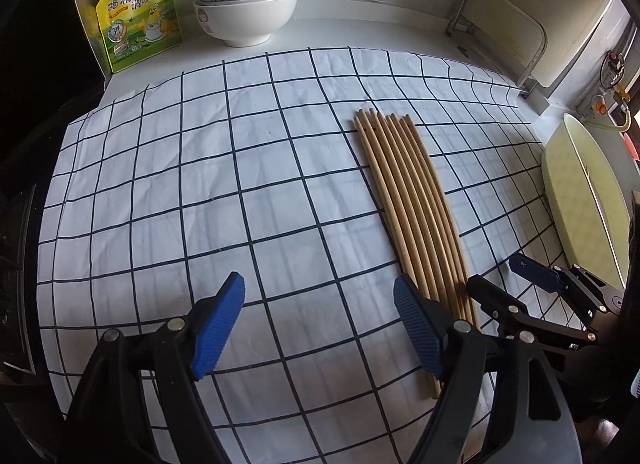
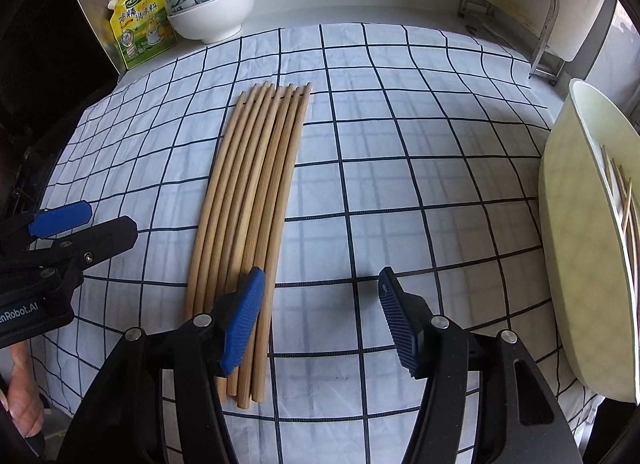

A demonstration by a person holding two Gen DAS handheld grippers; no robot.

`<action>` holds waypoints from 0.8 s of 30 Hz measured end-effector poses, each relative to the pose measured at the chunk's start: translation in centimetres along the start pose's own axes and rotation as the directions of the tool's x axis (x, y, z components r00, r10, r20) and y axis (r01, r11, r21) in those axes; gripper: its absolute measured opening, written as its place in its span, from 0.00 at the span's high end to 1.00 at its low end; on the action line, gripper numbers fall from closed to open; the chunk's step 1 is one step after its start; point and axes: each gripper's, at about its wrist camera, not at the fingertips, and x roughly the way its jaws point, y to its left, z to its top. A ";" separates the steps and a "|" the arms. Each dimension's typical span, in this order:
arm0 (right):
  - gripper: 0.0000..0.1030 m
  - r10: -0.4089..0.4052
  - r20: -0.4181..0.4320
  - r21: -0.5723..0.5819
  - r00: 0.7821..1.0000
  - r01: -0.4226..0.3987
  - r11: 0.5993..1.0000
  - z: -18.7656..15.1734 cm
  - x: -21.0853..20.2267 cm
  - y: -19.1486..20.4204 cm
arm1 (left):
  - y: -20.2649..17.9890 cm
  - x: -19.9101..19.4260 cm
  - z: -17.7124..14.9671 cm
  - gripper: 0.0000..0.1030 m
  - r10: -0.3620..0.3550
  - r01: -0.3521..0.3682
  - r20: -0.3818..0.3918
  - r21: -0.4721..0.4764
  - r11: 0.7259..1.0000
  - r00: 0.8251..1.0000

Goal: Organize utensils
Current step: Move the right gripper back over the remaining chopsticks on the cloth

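A pale surface [image 1: 360, 30] carries a white cloth [image 1: 200, 192] with a dark grid, spread flat over most of it. At the right edge of the cloth stands a pale green container [image 2: 576, 248] with a few thin wooden sticks [image 2: 624, 200] inside. At the back left, three stacked bowls [image 1: 246, 4] sit beside a yellow-green seasoning pouch [image 1: 136, 12]. A metal rack [image 1: 496, 32] stands at the back right.

A bundle of wooden chopsticks [image 2: 248, 200] lies side by side on the cloth, right of centre, running from near to far.

The left tongs [image 1: 318, 328] stand wide and empty, angled down over bare cloth, their right pad just beside the near ends of the chopsticks. The right tongs [image 2: 320, 318] are also wide and empty, their left pad over the near ends of the chopsticks; whether it touches them cannot be told. A hand [image 2: 22, 392] shows at the lower left of the right wrist view.
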 end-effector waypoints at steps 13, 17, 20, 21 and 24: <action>0.45 -0.048 -0.005 0.008 0.999 0.048 0.999 0.1 0.3 -1.5 | -1.8 1.2 -0.1 0.25 -0.018 0.018 -0.024 0.010 1.000 1.000; 0.45 -0.063 -0.003 0.025 0.998 0.063 0.998 0.0 0.3 -2.4 | -2.6 1.9 -0.2 0.25 -0.022 0.022 -0.038 0.022 1.000 0.999; 0.45 -0.059 -0.001 0.039 0.998 0.059 0.997 0.1 0.2 -2.9 | -3.0 2.4 -0.2 0.25 -0.019 0.020 -0.043 0.027 0.999 0.999; 0.45 -0.055 0.002 0.042 0.998 0.055 0.998 0.1 0.1 -3.0 | -3.1 2.7 -0.3 0.25 -0.014 0.015 -0.047 0.029 0.999 0.999; 0.45 -0.046 0.012 0.047 0.999 0.045 0.998 0.2 -0.2 -3.4 | -3.3 3.3 -0.4 0.25 0.001 0.001 -0.062 0.031 1.000 0.998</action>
